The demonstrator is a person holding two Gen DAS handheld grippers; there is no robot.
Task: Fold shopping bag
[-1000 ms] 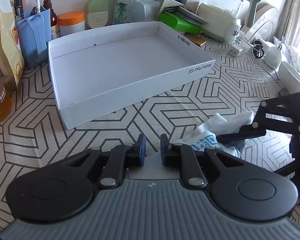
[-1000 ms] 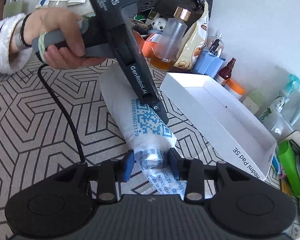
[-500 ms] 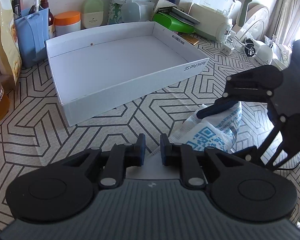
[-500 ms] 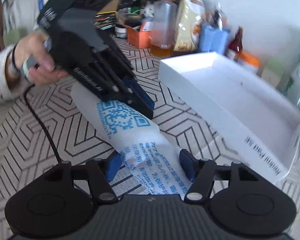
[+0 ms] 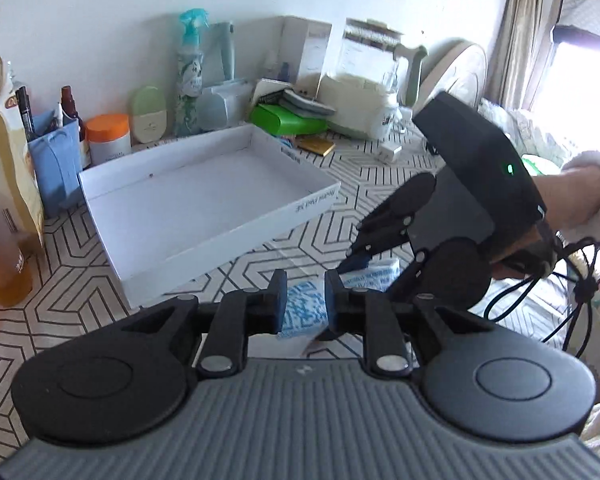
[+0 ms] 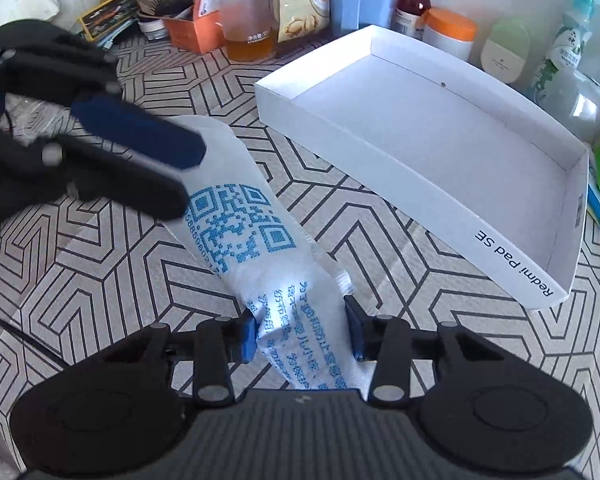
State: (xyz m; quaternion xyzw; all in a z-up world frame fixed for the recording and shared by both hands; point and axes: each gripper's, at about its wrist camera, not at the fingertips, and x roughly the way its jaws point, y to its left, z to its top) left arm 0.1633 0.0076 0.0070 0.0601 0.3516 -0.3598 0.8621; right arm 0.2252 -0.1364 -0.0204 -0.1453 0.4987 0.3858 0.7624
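1. While the white shopping bag point(image 6: 260, 248) with its blue printed code lies as a long folded strip on the patterned tablecloth point(image 6: 100, 280), its near end sits between the pads of the right gripper point(image 6: 300, 334), which have just been closing and now press on it.
2. Farther along the strip, the left gripper point(image 6: 156, 168) is blurred over the bag's far end.
3. From the left wrist view, the left gripper point(image 5: 305, 300) has just been opening slightly; the bag point(image 5: 304, 310) shows in its narrow gap, but whether the pads press on it I cannot tell.
4. Beyond stands a shallow white box point(image 6: 540, 280), then bottles and jars against the wall.
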